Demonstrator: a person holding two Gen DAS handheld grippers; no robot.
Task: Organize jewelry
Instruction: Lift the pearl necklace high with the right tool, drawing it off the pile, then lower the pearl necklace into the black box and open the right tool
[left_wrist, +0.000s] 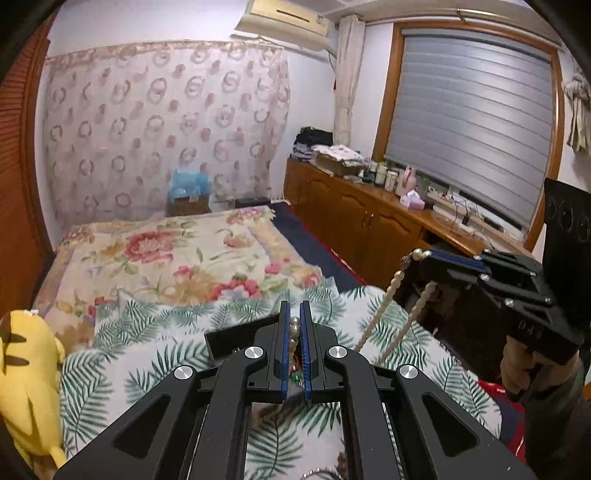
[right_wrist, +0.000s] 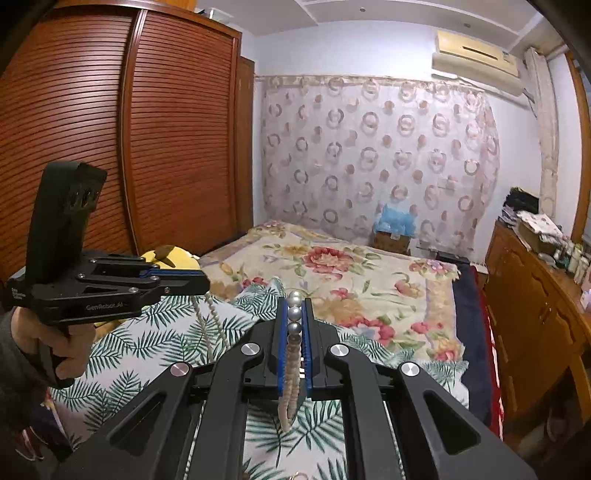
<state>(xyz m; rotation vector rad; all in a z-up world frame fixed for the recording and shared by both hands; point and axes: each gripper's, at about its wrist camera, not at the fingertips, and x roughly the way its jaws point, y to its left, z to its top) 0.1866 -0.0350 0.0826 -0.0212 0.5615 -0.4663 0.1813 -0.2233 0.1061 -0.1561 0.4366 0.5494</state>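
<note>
Necklace (right_wrist: 294, 325) is held at both ends, lifted clear above the leaf-print blanket (left_wrist: 155, 354) on the bed (left_wrist: 177, 254). Left gripper (left_wrist: 294, 325) is clamped on a few pearls near its fingertips; something small and green is also seen deep between the fingers, unclear what. Right gripper (right_wrist: 294, 314) is clenched on larger pearls, with two strands trailing down from the grip. The strands are seen slack between the two tools, not taut. Likely reason for the two-point hold: the strand is spread out so it can be laid down untangled. A yellow plush (left_wrist: 26, 384) lies beside the blanket, apart from the work.
</note>
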